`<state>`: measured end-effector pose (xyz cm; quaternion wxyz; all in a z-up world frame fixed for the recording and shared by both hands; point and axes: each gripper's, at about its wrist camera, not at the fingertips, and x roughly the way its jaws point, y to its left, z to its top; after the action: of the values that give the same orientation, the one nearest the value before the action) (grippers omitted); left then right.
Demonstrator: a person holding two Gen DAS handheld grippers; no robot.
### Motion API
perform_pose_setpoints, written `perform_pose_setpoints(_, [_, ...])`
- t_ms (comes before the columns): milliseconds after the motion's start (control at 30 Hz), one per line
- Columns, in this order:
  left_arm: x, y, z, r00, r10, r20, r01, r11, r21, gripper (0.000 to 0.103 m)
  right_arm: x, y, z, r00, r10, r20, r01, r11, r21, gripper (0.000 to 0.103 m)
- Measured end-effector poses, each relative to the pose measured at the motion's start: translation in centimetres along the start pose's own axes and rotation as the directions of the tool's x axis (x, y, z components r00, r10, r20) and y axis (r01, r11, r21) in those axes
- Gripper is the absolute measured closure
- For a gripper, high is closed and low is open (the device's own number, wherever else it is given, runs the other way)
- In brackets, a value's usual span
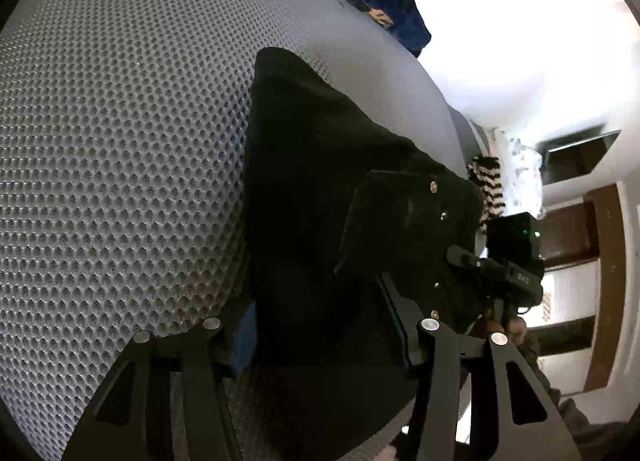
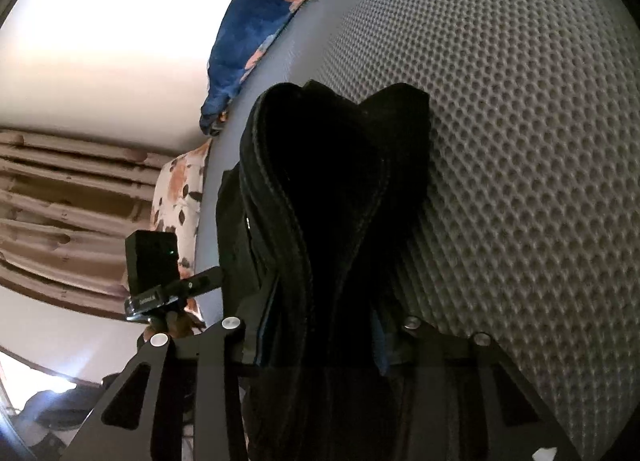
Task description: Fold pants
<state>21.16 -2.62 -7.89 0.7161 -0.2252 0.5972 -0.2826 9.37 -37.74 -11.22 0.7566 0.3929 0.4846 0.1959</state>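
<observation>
Black fabric pants (image 1: 320,189), bunched, on grey honeycomb-textured mattress (image 1: 120,141). Left gripper (image 1: 320,349) pinching pants cloth; right gripper (image 2: 320,341) pinching stitched waistband folds (image 2: 288,189).

Black pants (image 2: 332,197) bunched in thick folds with stitched seams, clamped in right claw (image 2: 320,345), blue pads pressing cloth from both sides. Fabric draped onto grey honeycomb-textured mattress (image 2: 520,141), reaching toward its far edge. Blue floral pillow (image 2: 256,41) lying along mattress's far left edge; white cloth with orange flowers (image 2: 180,197) hanging at left edge, just beside pants. Left claw (image 2: 160,273) visible beyond left edge, only its black body with a green light showing, fingers hidden behind pants. Brown curtains (image 2: 68,197) at left.
</observation>
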Motion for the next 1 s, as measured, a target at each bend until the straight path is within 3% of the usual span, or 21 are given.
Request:
perform_pose_setpoints(67, [0.4,-1.1,-0.1,0.997,0.072,0.012,-0.073,0.996,0.046,0.066,-0.1,0.3,-0.3,0.999,-0.026,0.018,0.026,1.0,0.006,0.068])
perform_pose_setpoints(167, [0.8,-2.5,-0.3,0.988,0.149,0.029,-0.151,0.986,0.077,0.068,0.0,0.7,-0.6,0.997,-0.061,0.044,0.059,0.998,0.029,0.068])
perform_pose_setpoints(300, [1.7,-5.1,-0.6,0.964,0.259,0.062,-0.266,0.954,0.137,0.069,0.1,1.2,-0.8,0.993,-0.097,0.062,0.093,0.994,0.059,0.068])
perform_pose_setpoints(400, [2.4,-6.7,-0.8,0.949,0.303,0.084,-0.313,0.936,0.161,0.07,0.3,2.0,-0.8,0.986,-0.146,0.078,0.143,0.988,0.05,0.068])
perform_pose_setpoints(567, [3.2,-9.1,-1.7,0.939,0.325,0.114,-0.342,0.919,0.196,0.079,0.2,3.6,-0.9,0.971,-0.216,0.105,0.214,0.976,0.032,0.074])
perform_pose_setpoints(800, [-0.5,-7.2,-2.4,0.938,0.312,0.151,-0.341,0.908,0.243,0.086,0.2,6.6,-1.5,0.952,-0.273,0.138,0.275,0.961,0.001,0.077])
perform_pose_setpoints(1000, [-3.0,-5.4,-3.1,0.933,0.308,0.184,-0.347,0.908,0.235,0.087,1.1,9.0,-2.7,0.952,-0.277,0.129,0.283,0.959,-0.032,0.077])
